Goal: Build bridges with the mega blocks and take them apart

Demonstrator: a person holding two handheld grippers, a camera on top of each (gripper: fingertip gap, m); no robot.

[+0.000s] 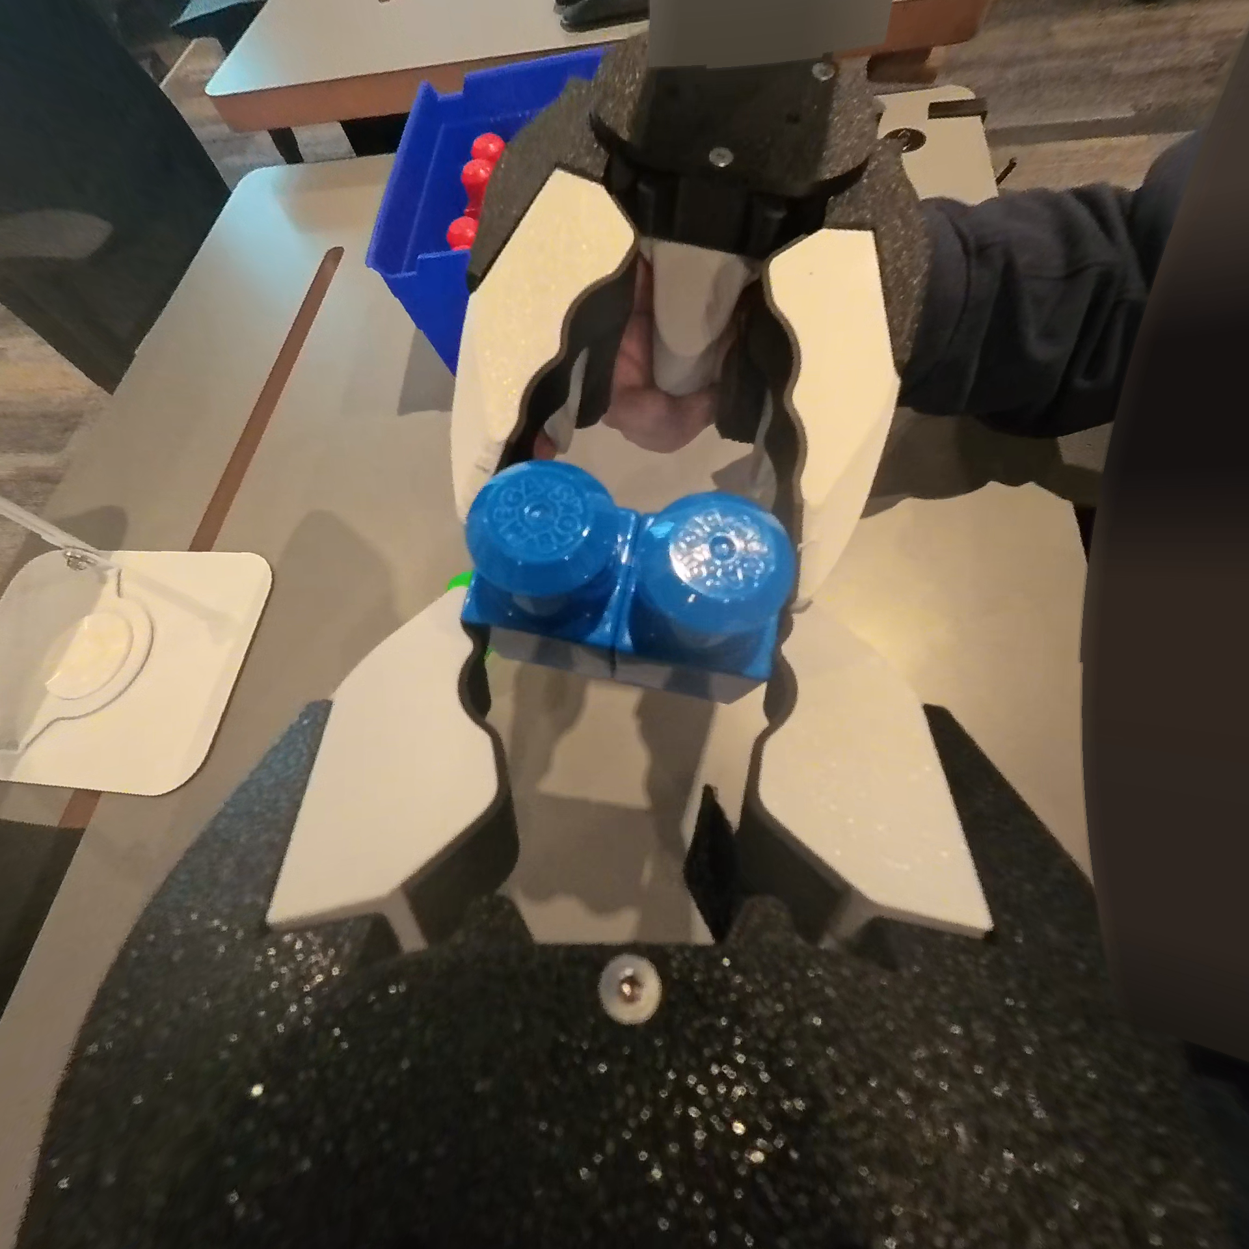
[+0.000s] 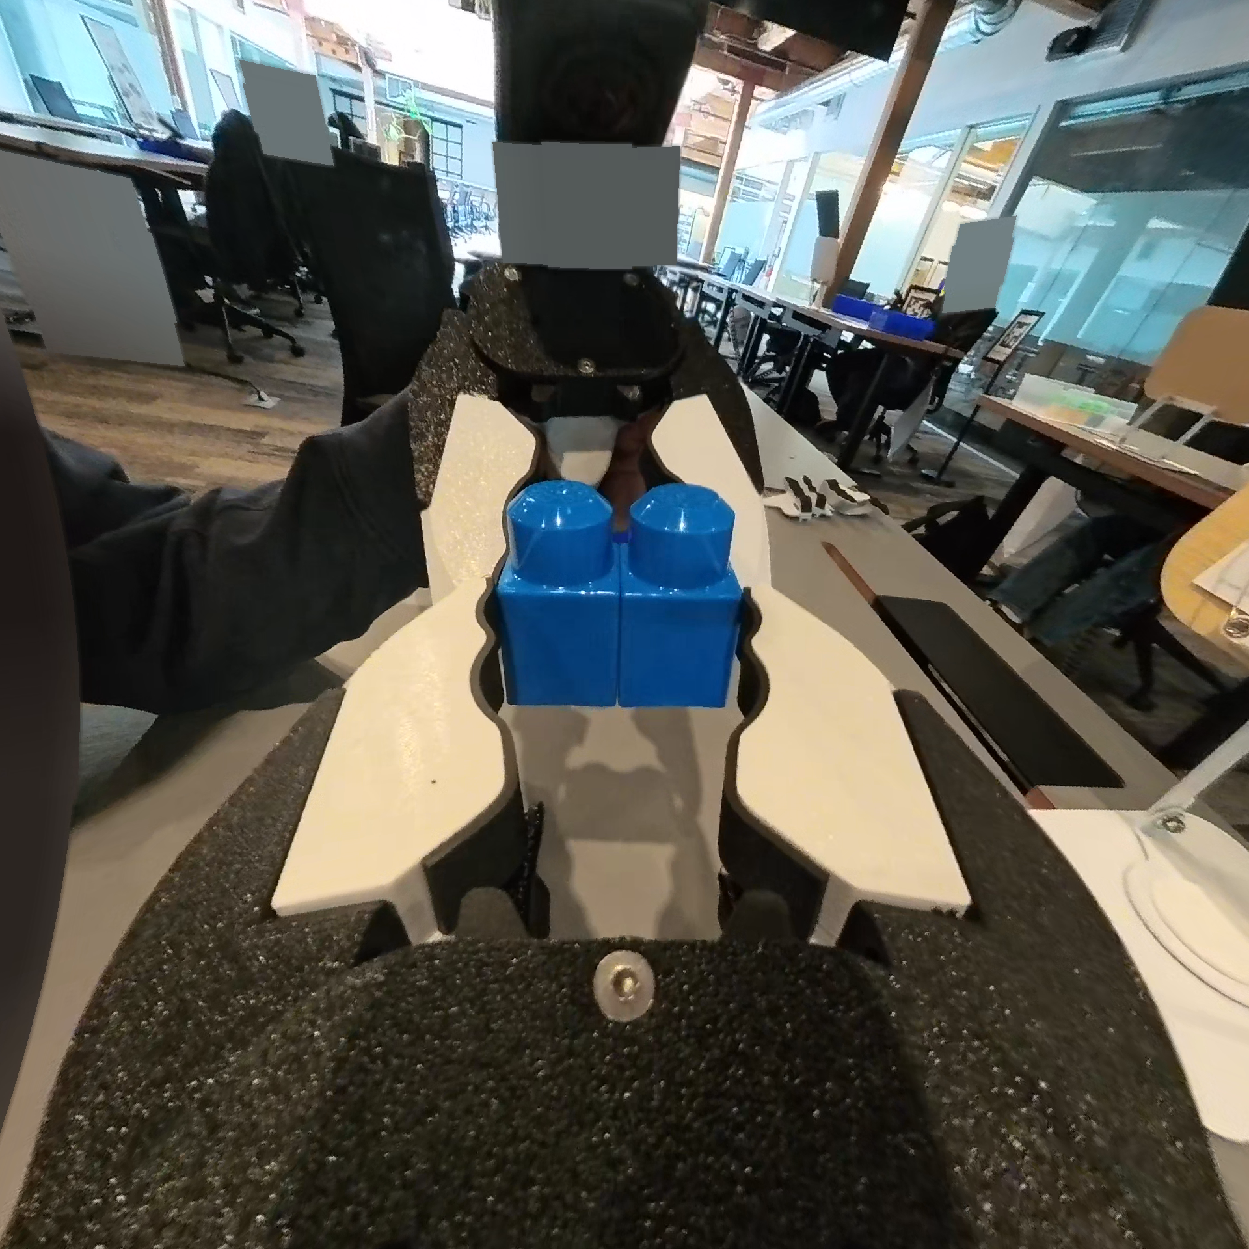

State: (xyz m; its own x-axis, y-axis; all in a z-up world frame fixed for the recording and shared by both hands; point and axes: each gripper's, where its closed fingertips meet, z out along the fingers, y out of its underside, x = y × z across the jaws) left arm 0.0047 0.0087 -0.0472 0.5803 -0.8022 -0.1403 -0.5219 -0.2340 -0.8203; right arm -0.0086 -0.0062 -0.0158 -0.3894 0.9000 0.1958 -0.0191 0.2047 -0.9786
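Observation:
A blue two-stud mega block (image 1: 622,601) sits between both grippers, studs up, just above the grey table (image 1: 351,419). My left gripper (image 1: 625,659) comes from the near side, its fingertips pressed on the block's two ends. My right gripper (image 2: 615,639) faces it from the far side and is shut on the same block (image 2: 615,635), with its white fingers (image 1: 838,432) beside the studs. A small bit of green (image 1: 463,580) shows behind the block's left end; I cannot tell what it is.
A blue bin (image 1: 405,230) holding red blocks (image 1: 476,176) stands at the table's far left. A white flat stand base (image 1: 135,662) lies on the left, also in the right wrist view (image 2: 1189,933). A dark-sleeved arm (image 1: 1014,304) holds the right gripper. Office desks and chairs (image 2: 270,223) lie beyond. My two grippers' fingertips are within a few centimetres of each other.

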